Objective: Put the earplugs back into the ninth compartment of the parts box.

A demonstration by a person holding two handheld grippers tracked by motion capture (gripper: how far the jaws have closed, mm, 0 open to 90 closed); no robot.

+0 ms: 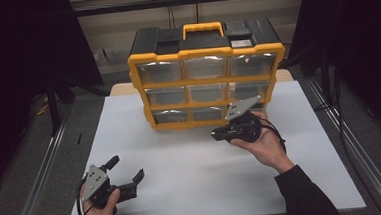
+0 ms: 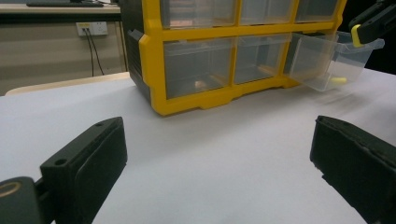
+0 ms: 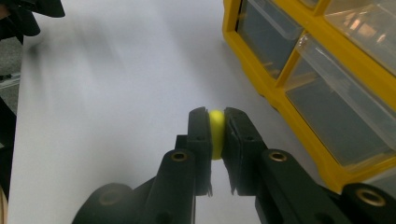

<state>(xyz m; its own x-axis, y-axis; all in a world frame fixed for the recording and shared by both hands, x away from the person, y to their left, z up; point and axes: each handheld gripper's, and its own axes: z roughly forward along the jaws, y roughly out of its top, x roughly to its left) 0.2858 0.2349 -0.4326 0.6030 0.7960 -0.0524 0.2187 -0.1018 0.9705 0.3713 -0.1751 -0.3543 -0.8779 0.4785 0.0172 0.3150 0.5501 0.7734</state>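
Two tongs over white surface [image 1: 191, 157]. Right tongs [image 3: 216, 133] clamped on small yellow piece [image 3: 216, 132], held above surface just in front of yellow-and-black drawer cabinet [image 1: 206, 71]. Bottom-right clear drawer [image 2: 334, 58] pulled out. Left tongs [image 1: 127, 174] apart, holding nothing, near front edge.

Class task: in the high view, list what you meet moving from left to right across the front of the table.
Left gripper, jaws open → bare white table top → right gripper, shut on a small yellow piece, in front of the yellow organiser.
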